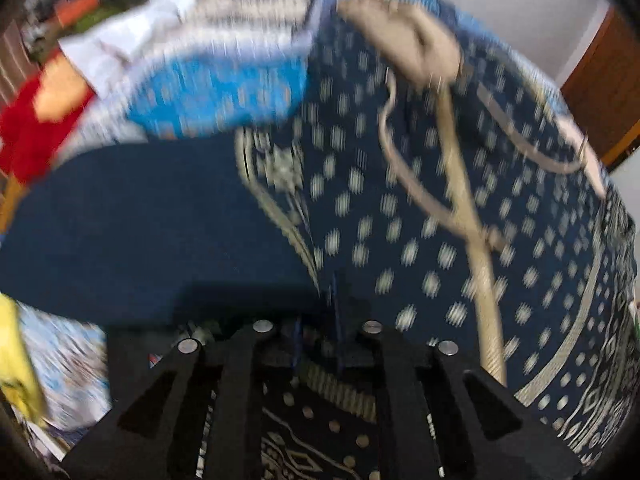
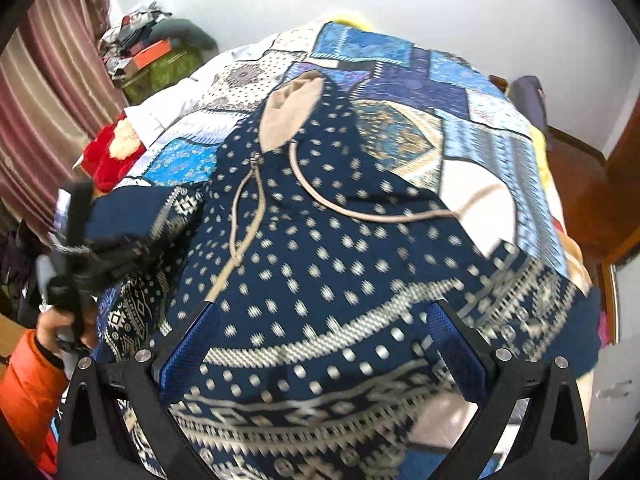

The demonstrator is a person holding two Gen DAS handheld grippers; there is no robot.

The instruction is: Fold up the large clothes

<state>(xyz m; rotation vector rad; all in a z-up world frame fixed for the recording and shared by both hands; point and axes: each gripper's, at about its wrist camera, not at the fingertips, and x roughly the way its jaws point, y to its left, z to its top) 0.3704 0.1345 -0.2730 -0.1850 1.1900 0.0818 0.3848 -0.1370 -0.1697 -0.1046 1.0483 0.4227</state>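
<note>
Right wrist: navy hooded garment (image 2: 320, 248), white-dotted, lies spread flat on patchwork bedspread (image 2: 472, 120).

Navy white-dotted hoodie (image 2: 320, 248) across bed

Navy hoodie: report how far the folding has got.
Done: the hoodie lies front up, spread on the patchwork quilt. In hand: the left gripper is at the bunched left sleeve; blur hides whether its jaws grip it. The right gripper hangs open above the hem, holding nothing. Left: no clean fold shows yet, so the sleeve and body folds remain.
</note>
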